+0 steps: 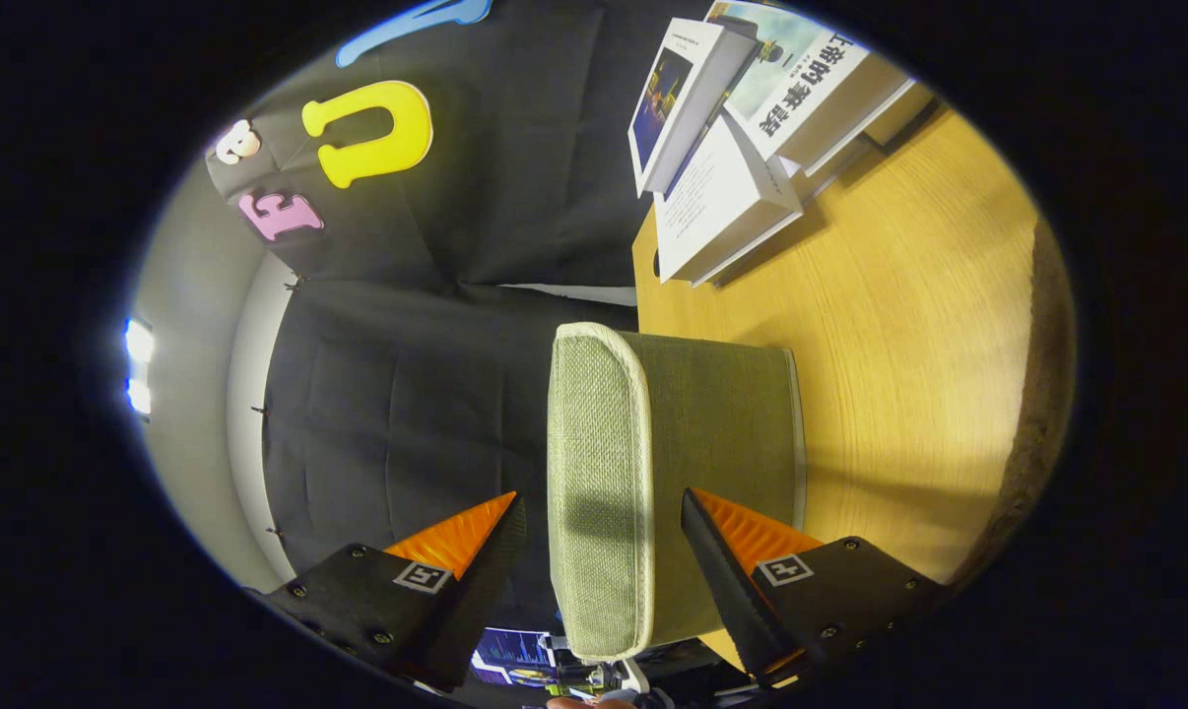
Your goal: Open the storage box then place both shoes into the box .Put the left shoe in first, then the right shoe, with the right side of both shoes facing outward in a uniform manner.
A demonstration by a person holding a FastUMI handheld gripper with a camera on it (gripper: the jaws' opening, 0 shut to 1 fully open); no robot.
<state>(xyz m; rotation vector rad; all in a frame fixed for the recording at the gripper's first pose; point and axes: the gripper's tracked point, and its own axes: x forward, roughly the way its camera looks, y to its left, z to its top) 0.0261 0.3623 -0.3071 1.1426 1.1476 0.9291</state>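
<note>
Jaws standing spread, nothing pinched. The gripper (604, 512) is sitting rolled onto its side, so the wooden surface (909, 325) is running up the 3 o'clock half of the view and the booth's black wall is filling the 9 o'clock half.

Storage box (653, 473), green woven fabric with pale piping, is lying between the jaws and reaching ahead of them toward 12 o'clock. Its lid panel (594, 473), the lighter weave with the rounded corner, is facing 9 o'clock, away from the surface; the box body is sitting on the 3 o'clock side against the wood. Long axis of the box is running roughly 6 to 12, in line with the fingers. One finger is flanking the lid face at 8 o'clock, the other is flanking the body at 4 o'clock; whether either is touching the fabric, cannot tell.

Judging the box closed, opening step in hand. The move is turning on that piped lid edge being within the gap.

Beyond the box, at 1 o'clock, a stack of books (732, 148) is leaning on the surface. Shoes not sighted.
</note>
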